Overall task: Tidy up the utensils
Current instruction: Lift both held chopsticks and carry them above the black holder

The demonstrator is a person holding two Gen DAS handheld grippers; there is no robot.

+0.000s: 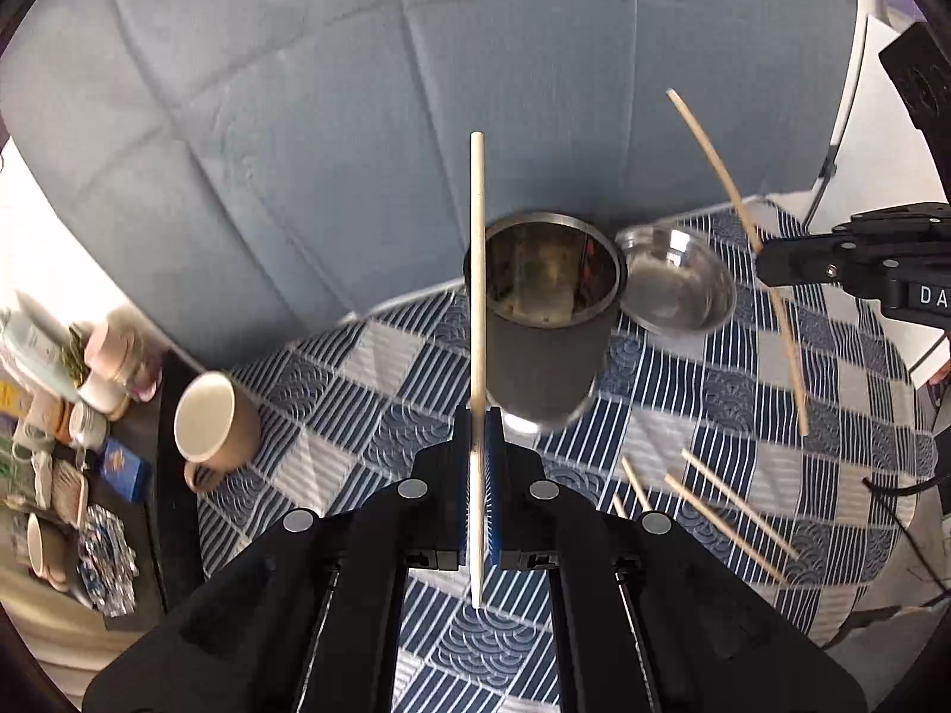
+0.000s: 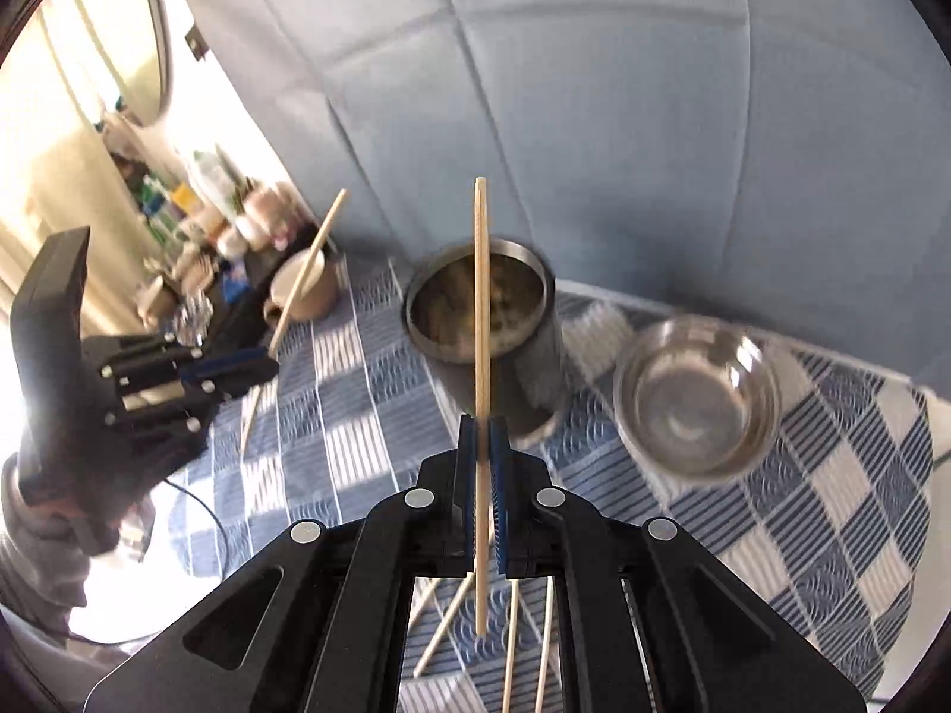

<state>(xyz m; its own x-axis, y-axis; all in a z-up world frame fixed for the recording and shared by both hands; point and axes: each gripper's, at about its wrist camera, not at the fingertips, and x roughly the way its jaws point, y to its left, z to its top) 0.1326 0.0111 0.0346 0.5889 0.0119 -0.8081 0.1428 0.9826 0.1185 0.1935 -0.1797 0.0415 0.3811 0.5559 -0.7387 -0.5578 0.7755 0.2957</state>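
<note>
My left gripper [image 1: 478,416] is shut on a wooden chopstick [image 1: 477,273] that stands upright just in front of and left of a dark steel cup [image 1: 544,321]. My right gripper [image 2: 482,422] is shut on another chopstick [image 2: 481,297], upright in front of the same cup [image 2: 481,309]. The right gripper [image 1: 772,264] with its chopstick [image 1: 737,208] shows at the right of the left wrist view. The left gripper [image 2: 261,365] with its chopstick [image 2: 306,273] shows at the left of the right wrist view. Several loose chopsticks [image 1: 725,505] lie on the checked cloth [image 1: 356,404].
A steel bowl [image 1: 677,279] sits right of the cup, also in the right wrist view [image 2: 698,398]. A tan mug [image 1: 208,416] stands at the cloth's left edge. A cluttered dark side table [image 1: 77,445] is further left. A blue padded headboard [image 1: 356,89] rises behind.
</note>
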